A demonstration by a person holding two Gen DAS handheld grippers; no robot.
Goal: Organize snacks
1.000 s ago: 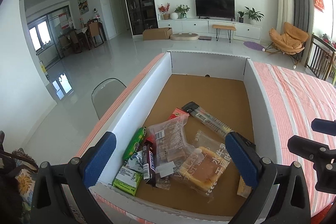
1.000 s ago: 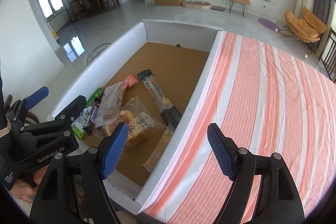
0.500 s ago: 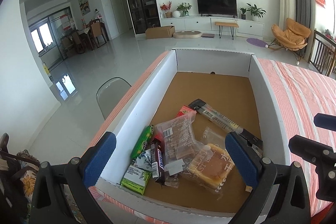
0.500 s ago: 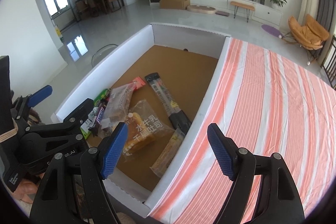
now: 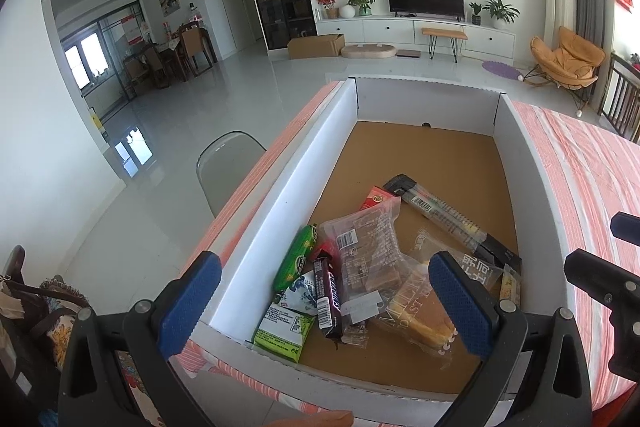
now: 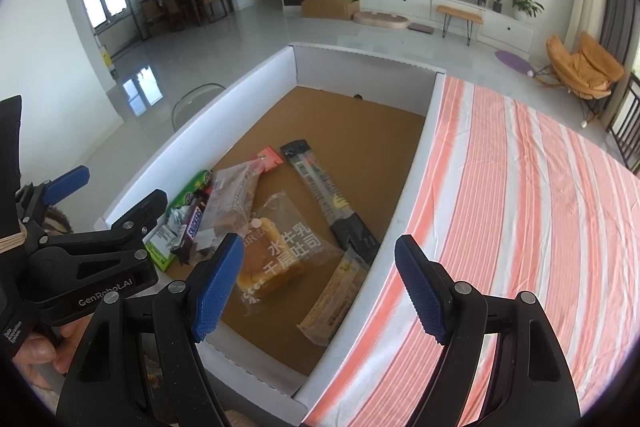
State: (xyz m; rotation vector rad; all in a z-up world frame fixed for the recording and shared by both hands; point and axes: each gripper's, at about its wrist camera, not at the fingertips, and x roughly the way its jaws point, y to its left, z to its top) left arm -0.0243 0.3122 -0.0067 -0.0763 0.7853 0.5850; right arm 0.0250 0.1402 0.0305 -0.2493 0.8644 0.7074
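Note:
A white-walled cardboard box (image 5: 276, 203) (image 6: 200, 131) holds a heap of snacks at its near end. Among them are a toast pack (image 5: 420, 311) (image 6: 276, 251), a clear bag of brown cake (image 5: 368, 251), a Snickers bar (image 5: 328, 299) (image 6: 194, 227), a green bar (image 5: 296, 257) and a long dark pack (image 5: 444, 215) (image 6: 328, 195). My left gripper (image 5: 326, 303) (image 6: 112, 187) hangs open above the box's near left corner, holding nothing. My right gripper (image 6: 320, 287) (image 5: 600, 287) stands open and empty over the box's near right wall.
An orange-and-white striped tablecloth (image 6: 520, 207) covers the table to the right of the box. A grey chair (image 5: 224, 163) stands by the table's left side. A patterned bag (image 5: 52, 307) sits at the lower left. A hand (image 6: 40, 347) holds the left gripper.
Both grippers have drawn back slightly toward the box's near edge, so more of its near wall shows. Both stayed open and the snacks have not moved.

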